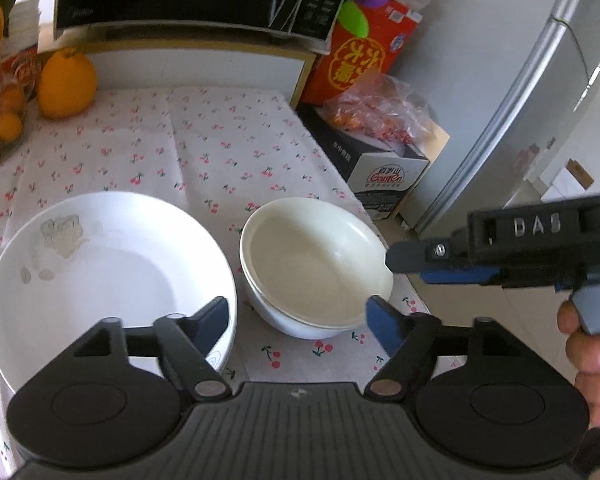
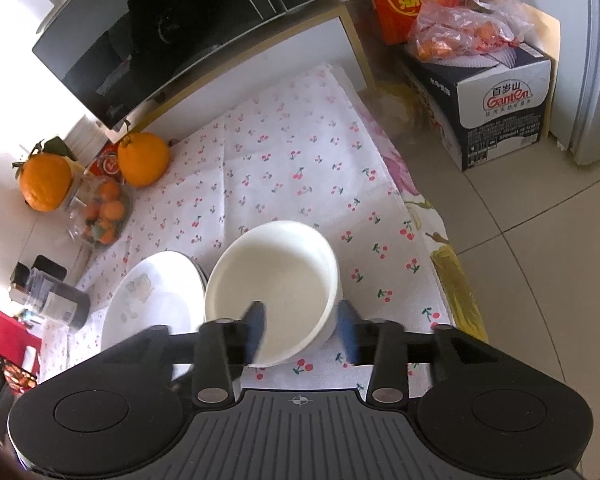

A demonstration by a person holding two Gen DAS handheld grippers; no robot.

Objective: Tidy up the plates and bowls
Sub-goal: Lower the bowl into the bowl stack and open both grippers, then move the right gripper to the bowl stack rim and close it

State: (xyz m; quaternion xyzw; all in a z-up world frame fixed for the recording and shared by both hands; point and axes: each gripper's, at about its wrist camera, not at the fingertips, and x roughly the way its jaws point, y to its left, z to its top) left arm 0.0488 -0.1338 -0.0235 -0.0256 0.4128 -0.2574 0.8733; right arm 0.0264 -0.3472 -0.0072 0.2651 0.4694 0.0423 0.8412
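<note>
- Bowls: stacked cream-white ceramic bowls [image 1: 316, 268] sit on the surface under a cherry-print white cloth [image 1: 220, 148], near its right edge.
- Wide white shallow plate with a faint grey motif [image 1: 100, 272] lies just left of the bowls, close beside them, on the same cloth.
- Left gripper [image 1: 296, 320] jaws stand wide apart, nothing held; left finger over the plate's rim, right finger at the bowls' near rim, contact unclear.
- Right gripper [image 2: 304, 328] is partly open, its blue pads straddling the top bowl's near wall without pressing; blurred.
- A hand [image 1: 592, 356] holds the right gripper's handle at the right edge.
- Two large oranges [image 2: 144, 158] and a black microwave [image 2: 160, 32] sit at the far side.
</note>
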